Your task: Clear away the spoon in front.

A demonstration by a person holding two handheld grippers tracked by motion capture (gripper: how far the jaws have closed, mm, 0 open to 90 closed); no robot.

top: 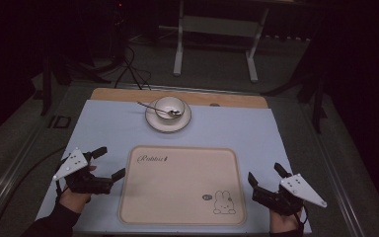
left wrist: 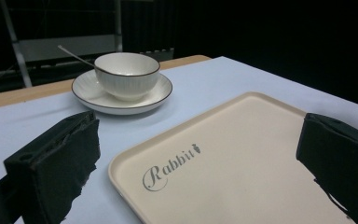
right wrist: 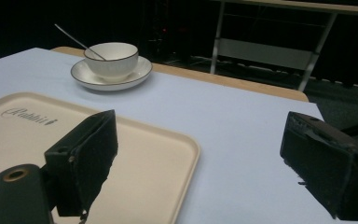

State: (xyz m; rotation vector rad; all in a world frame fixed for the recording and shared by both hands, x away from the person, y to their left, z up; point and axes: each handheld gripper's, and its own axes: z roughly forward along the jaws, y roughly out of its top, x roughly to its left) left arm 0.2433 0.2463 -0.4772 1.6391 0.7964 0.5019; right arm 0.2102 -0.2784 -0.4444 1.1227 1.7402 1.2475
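A cream tray (top: 177, 183) printed with a rabbit and the word "Rabbit" lies near the table's front edge. Behind it a white bowl (top: 170, 106) sits on a white saucer (top: 152, 120), with a metal spoon (top: 150, 106) resting in the bowl, its handle pointing left. My left gripper (top: 112, 162) rests open at the tray's left side, nothing between its jaws. My right gripper (top: 265, 174) rests open at the tray's right side, also holding nothing. The tray (left wrist: 242, 158) and bowl (left wrist: 127, 74) appear ahead in the left gripper view, and the tray (right wrist: 135, 154) and bowl (right wrist: 112, 59) in the right gripper view.
A pale blue mat (top: 237, 131) covers the table, with a wooden strip (top: 227, 99) along the far edge. Beyond the table stands a metal-legged frame (top: 214, 39), and cables (top: 131, 69) trail on the dark floor.
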